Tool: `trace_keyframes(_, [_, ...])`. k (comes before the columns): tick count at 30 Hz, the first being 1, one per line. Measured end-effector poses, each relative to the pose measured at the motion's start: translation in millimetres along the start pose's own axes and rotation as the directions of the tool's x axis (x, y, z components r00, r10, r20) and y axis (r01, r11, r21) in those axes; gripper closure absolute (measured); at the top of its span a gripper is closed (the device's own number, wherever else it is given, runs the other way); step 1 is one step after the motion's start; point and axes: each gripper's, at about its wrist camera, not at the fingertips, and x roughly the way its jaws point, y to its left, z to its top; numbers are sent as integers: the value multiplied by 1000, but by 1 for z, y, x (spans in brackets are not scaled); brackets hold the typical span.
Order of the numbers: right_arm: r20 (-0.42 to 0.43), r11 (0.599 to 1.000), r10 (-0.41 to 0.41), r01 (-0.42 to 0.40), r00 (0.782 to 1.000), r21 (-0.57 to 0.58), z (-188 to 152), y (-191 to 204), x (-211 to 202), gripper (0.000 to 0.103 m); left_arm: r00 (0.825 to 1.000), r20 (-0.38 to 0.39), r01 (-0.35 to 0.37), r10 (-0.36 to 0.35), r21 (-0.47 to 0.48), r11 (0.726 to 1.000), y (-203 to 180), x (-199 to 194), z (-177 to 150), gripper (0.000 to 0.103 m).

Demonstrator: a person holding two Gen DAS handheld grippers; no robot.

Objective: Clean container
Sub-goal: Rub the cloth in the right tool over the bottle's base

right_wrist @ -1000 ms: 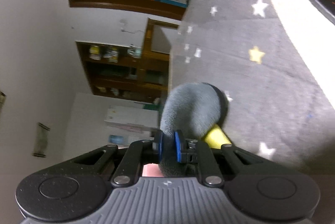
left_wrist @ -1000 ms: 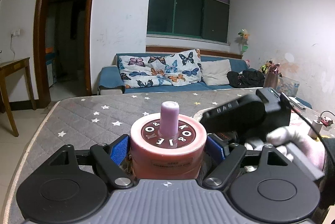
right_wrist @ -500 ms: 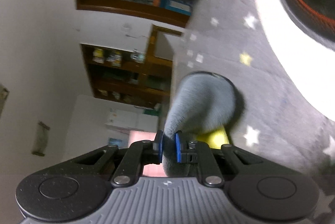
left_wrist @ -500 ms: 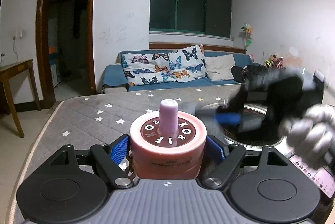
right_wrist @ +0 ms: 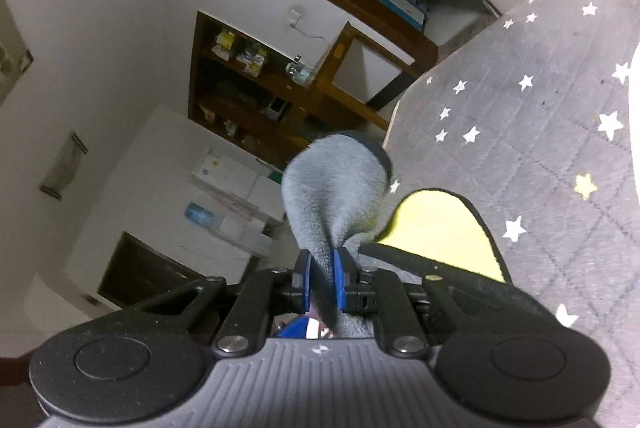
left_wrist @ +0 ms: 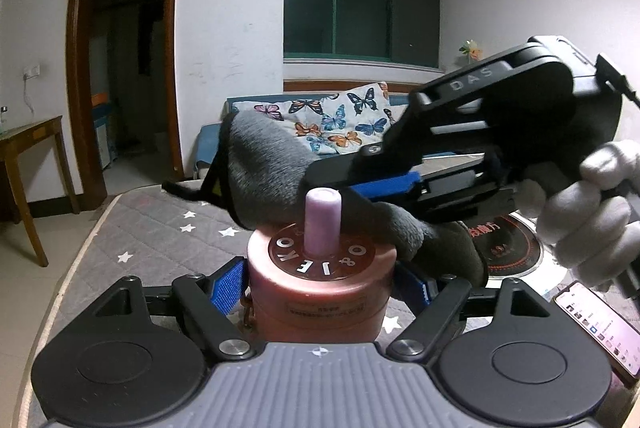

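Pink container [left_wrist: 318,284] sits clamped between the blue pads of the left gripper [left_wrist: 320,286], fingers pressed on both its sides, held upright above a grey star-print quilted surface [left_wrist: 156,224] (bed or desk, can't tell). Lid is brown with white lettering, and a pale purple knob [left_wrist: 322,222] stands up at its centre. Right gripper [right_wrist: 321,286], held by a white-gloved hand [left_wrist: 592,212], reaches in from the right over the lid; its fingers are pinched closed on a grey cloth [right_wrist: 336,188] with a yellow underside. In the left wrist view the cloth drapes just behind the knob and onto the lid's right rim. A phone [left_wrist: 596,328] with a lit screen lies at lower right, beside a round black-and-red appliance [left_wrist: 508,252]. Butterfly-print cushions [left_wrist: 340,120] on a blue sofa behind.
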Motion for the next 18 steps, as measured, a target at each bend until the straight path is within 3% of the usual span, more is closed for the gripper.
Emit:
trace_keyframes(8, [-26, 993, -61, 58, 998, -103, -16, 18, -23, 91, 1000, -3, -11, 11, -20, 1000, -1, -1, 0, 21])
trace_keyframes(15, [-94, 980, 11, -29, 996, -195, -31, 52, -22, 92, 1000, -7, -23, 23, -15, 1000, -3, 2, 2, 21])
trace_keyframes(18, [-91, 966, -20, -5, 996, -258, -31, 66, -12, 91, 1000, -10, -29, 29, -10, 1000, -5, 2, 2, 21])
